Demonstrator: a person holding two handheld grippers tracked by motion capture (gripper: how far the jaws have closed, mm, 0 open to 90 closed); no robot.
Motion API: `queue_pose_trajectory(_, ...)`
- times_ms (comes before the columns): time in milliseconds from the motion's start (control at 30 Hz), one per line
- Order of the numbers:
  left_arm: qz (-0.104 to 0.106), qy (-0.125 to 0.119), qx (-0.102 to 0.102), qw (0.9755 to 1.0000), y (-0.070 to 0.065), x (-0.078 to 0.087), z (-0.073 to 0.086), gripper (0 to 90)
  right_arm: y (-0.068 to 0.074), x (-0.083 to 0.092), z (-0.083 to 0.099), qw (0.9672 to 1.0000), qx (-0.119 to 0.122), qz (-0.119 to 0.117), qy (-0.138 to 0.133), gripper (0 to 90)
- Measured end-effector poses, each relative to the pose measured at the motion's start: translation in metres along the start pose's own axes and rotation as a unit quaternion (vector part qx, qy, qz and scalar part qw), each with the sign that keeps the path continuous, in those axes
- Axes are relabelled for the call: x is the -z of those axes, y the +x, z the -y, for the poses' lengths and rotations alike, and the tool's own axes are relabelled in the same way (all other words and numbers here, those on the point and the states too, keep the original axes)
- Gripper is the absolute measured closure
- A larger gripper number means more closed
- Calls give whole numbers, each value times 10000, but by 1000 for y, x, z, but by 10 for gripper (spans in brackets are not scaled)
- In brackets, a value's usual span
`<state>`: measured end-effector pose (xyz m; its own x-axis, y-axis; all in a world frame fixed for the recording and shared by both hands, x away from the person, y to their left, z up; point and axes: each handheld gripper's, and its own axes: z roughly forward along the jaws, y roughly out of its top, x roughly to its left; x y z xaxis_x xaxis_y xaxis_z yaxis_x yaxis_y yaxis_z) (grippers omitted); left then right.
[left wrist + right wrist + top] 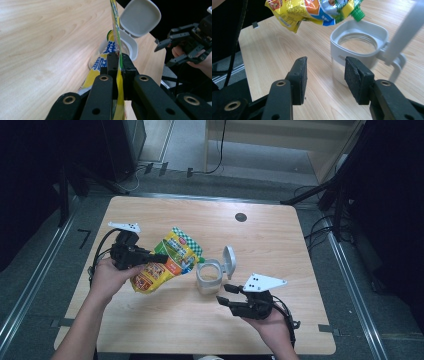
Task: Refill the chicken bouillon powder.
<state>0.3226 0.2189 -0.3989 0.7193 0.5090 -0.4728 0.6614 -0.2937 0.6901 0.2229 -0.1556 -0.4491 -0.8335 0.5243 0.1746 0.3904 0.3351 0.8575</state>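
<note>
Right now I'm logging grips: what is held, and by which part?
The left gripper pinches the yellow pouch at its flat edge; the right gripper holds nothing.

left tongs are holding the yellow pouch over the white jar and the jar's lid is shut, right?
Not quite: the hinged lid stands open, as the high view shows. The left tongs do hold the yellow printed plastic pouch over the white plastic jar.

1. The left gripper [159,258] is matte black, built from jointed link bars with brass-ringed pivot holes.
2. The right gripper [325,75] carries flat black pads with a rough, grainy face.
3. A white three-cornered plate with small dark holes sits on top of each.
4. A black cable trails behind each gripper.
5. Both forearms are bare, sleeveless.
</note>
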Motion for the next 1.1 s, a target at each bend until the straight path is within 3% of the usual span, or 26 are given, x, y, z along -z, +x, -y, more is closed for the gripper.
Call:
queue_pose_trajectory(333,-151,-160,14,9998,15,-3,-9,894,-7,11,10,9998,-148,121,67,544)
queue_pose_trajectory(467,-287,-262,-77,9992,22,-14,-12,896,-11,13,12,9996,-228,147,25,546)
queue_pose_trajectory(600,-426,-367,-264,9981,23,-24,-8,897,-12,13,12,9996,-258,146,0,548)
queue_pose_trajectory(1100,-530,-454,-295,9971,29,-26,5,896,-12,8,12,9996,-234,153,64,553)
